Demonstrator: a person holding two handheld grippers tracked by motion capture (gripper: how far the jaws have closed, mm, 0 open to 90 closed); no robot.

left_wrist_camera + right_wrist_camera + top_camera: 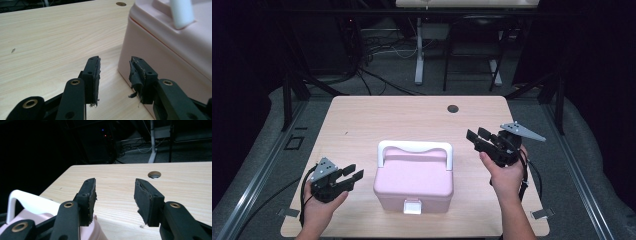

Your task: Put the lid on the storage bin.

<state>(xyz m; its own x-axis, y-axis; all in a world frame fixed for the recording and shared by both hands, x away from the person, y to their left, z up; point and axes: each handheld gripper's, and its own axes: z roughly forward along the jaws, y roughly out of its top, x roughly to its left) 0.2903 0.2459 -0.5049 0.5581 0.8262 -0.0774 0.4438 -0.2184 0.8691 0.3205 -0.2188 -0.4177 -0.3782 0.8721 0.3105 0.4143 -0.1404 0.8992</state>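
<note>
High view: a pink plastic box with a white handle (414, 179) sits mid-worktop (362, 120) between my left gripper (352, 174) and right gripper (478, 135). Left gripper view: jaws wide, box just beside. Right gripper view: jaws wide, empty.

ok so from my seat: box (413, 180) sits mid-table (362, 120) toward my edge, my left gripper (353, 172) just left of it, right gripper (478, 135) off to its right, cable hole (453, 108) way behind

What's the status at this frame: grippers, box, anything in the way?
Left gripper open, empty, beside the pink box. Right gripper open, empty, raised off its far right corner. Box shut, white handle up. Table otherwise bare.
</note>
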